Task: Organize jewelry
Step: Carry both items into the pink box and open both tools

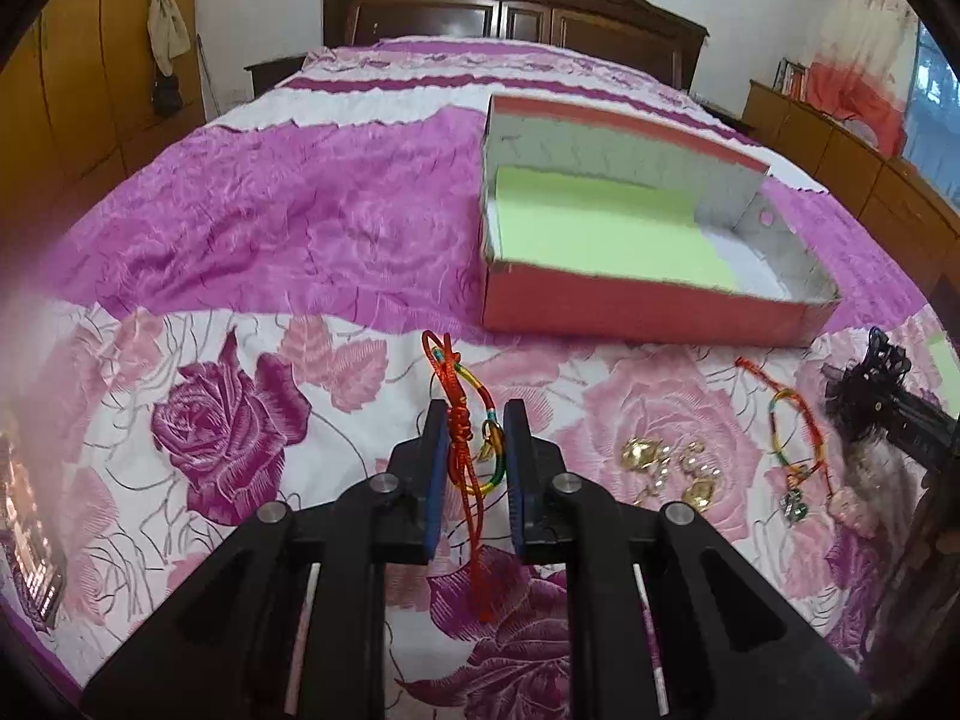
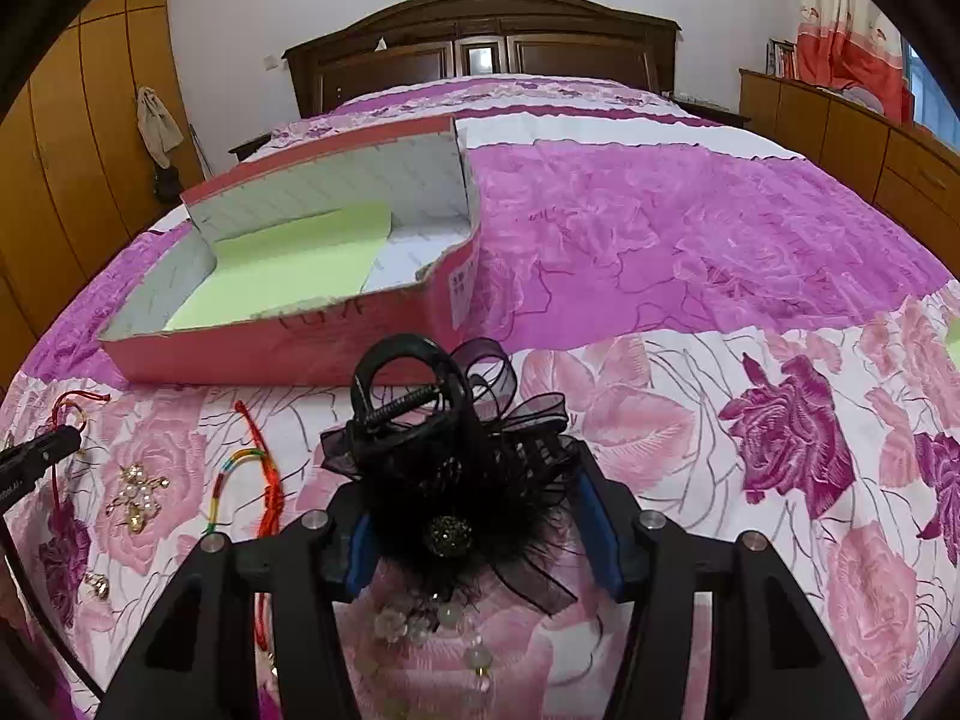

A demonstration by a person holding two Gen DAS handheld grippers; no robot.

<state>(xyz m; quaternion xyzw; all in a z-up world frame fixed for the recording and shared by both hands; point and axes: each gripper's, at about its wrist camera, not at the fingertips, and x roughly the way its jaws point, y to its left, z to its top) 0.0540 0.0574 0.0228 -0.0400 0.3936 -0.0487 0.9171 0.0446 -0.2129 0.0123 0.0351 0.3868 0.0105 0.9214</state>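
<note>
Two grippers: the left gripper [image 1: 474, 420] and the right gripper [image 2: 474, 480], both over the floral bedspread [image 1: 252, 228].
Left tongs: spread around a red braided bracelet [image 1: 459, 420], its cord running between the blue pads [image 1: 437, 480]; whether they press it I cannot tell.
Right tongs: pinching one black hair claw [image 2: 432, 420] with ribbon, feathers and a beaded ball.
Braided bracelets: two, the second bracelet [image 1: 792, 420] lying right of the first.
Gold earrings: one cluster [image 1: 666, 468] between the bracelets, exact count unclear.
Bead strand: one pale bead strand [image 2: 438, 630] under the right gripper.
Box: one red cardboard box [image 1: 630, 306], open, with a green sheet [image 1: 600, 228] inside, just beyond the jewelry.
Writing: a white label [image 2: 461, 288] on the box end and dark scrawl on its near wall, both unreadable.
</note>
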